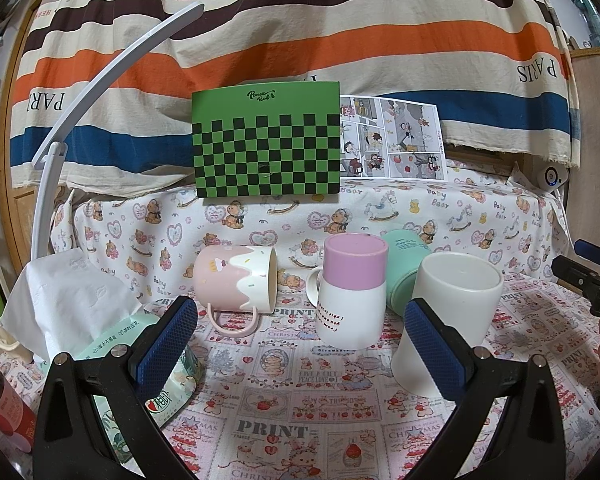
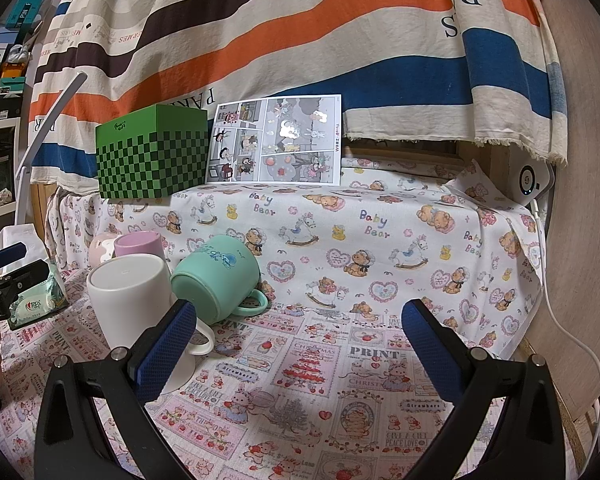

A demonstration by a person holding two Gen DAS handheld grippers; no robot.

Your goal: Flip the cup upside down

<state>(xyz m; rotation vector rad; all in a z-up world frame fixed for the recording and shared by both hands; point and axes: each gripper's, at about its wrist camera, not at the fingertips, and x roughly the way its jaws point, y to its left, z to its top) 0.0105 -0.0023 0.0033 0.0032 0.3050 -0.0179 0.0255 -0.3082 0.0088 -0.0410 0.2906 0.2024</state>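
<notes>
My left tool (image 1: 300, 338) hangs spread wide with nothing between its pads, low over the printed cloth of the tabletop (image 1: 284, 412); my right tool (image 2: 300, 336) is likewise spread and empty. Just past the left tool stand four cups in a huddle. The white cup (image 1: 448, 316) and the purple-and-white cup (image 1: 352, 292) already stand mouth down. The pink cup (image 1: 236, 282) lies on its side at the left, mouth facing right, handle toward me. The green cup (image 2: 216, 276) lies tilted on its side behind the white one, handle to the right. I judge either lying cup is the one to turn over.

They look like glazed ceramic: stiff, fairly heavy, slick and breakable, so I would pinch across the wall at the rim, or the body, rather than the thin handle.

From the left view the green cup is mostly hidden; from the right view the pink one is. Whether the cups touch each other I cannot tell.
</notes>
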